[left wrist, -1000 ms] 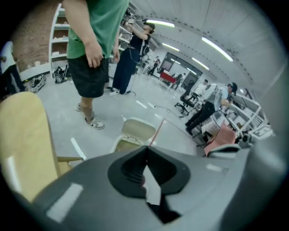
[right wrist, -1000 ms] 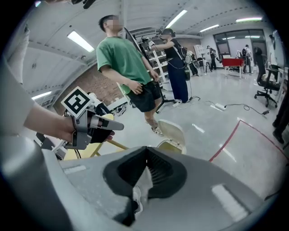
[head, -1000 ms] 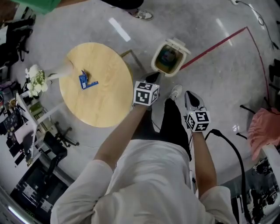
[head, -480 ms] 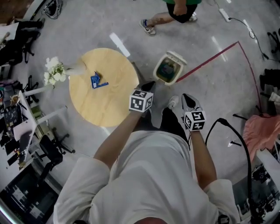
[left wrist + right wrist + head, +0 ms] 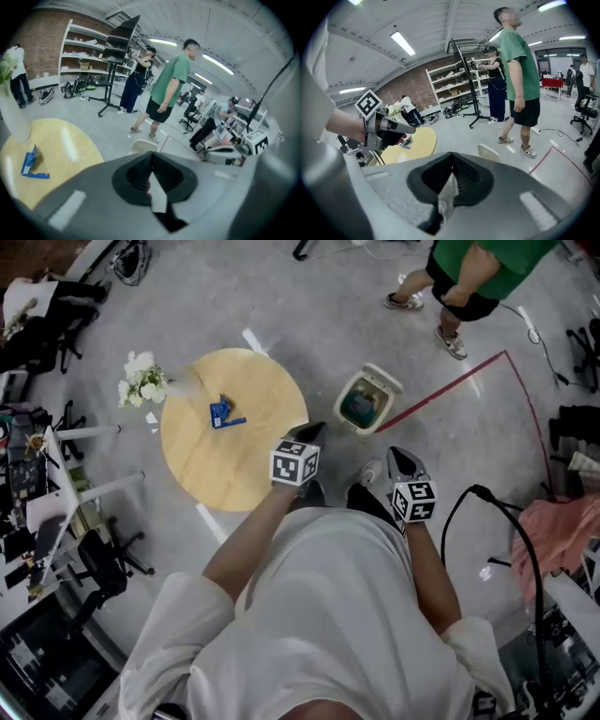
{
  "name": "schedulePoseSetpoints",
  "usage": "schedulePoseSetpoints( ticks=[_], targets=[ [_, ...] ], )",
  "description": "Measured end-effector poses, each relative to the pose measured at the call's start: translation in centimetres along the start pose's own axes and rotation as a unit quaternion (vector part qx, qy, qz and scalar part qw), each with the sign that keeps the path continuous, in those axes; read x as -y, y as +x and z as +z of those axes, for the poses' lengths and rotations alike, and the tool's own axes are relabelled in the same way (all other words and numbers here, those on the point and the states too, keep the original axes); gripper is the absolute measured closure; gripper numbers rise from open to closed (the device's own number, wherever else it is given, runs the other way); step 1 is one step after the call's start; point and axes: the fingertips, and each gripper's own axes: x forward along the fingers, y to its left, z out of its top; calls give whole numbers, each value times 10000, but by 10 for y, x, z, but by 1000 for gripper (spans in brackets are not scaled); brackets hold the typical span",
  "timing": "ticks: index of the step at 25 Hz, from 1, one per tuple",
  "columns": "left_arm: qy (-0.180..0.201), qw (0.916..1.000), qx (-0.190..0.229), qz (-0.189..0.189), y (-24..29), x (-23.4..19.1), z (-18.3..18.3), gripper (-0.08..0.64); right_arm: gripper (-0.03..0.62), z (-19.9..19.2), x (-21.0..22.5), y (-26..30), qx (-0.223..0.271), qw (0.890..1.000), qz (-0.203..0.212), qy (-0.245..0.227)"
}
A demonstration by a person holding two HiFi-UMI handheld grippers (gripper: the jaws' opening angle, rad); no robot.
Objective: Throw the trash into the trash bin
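Wearer: a person in a white shirt fills the lower middle of the head view, with both forearms reaching up the frame.
Left tongs: the black left tongs, topped by a marker cube, sit at the centre of the frame just beside the worktop's right rim. In the left gripper view the jaws are pressed together with nothing between them.
Right tongs: the right tongs sit right of centre above the grey floor. Their jaws also meet and are empty.
Worktop: the round pale wooden worktop lies left of centre.
Trash: a small crumpled blue wrapper lies on the worktop's upper middle, well apart from both tongs. It also shows at the lower left of the left gripper view.
Bin: a cream plastic trash bin with its lid flipped open stands on the floor to the right of the worktop, above both tongs in the frame.
Vase: a pale vase of white flowers stands at the worktop's upper left rim.
Floor mark: a red tape line runs from the bin towards the upper right.
Bystander: a person in a green shirt and black shorts stands at the upper right.
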Motion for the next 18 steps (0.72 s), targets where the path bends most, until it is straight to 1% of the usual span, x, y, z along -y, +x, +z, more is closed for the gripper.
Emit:
schedulePoseSetpoints(
  ticks=[3, 8, 12, 15, 17, 18],
  targets=[
    [-187, 9997, 132, 10, -11, -11, 4, 552, 592, 6, -9, 2, 53, 10000, 6, -33],
    [-301, 9991, 264, 139, -27, -29, 11, 552, 592, 17, -21, 6, 69, 9999, 44, -137],
    [-481, 9974, 401, 351, -44, -48, 17, 552, 592, 24, -32, 4, 7, 9997, 96, -243],
    [-665, 9951, 465, 568, -51, -69, 13, 549, 592, 24, -38, 9, -48, 9995, 135, -274],
    [-781, 9932, 486, 718, -56, -87, 8, 511, 592, 21, -44, 16, -85, 9994, 180, -286],
    [-832, 9922, 495, 789, -59, -95, 6, 509, 592, 19, -46, 18, -106, 9993, 200, -297]
  ],
)
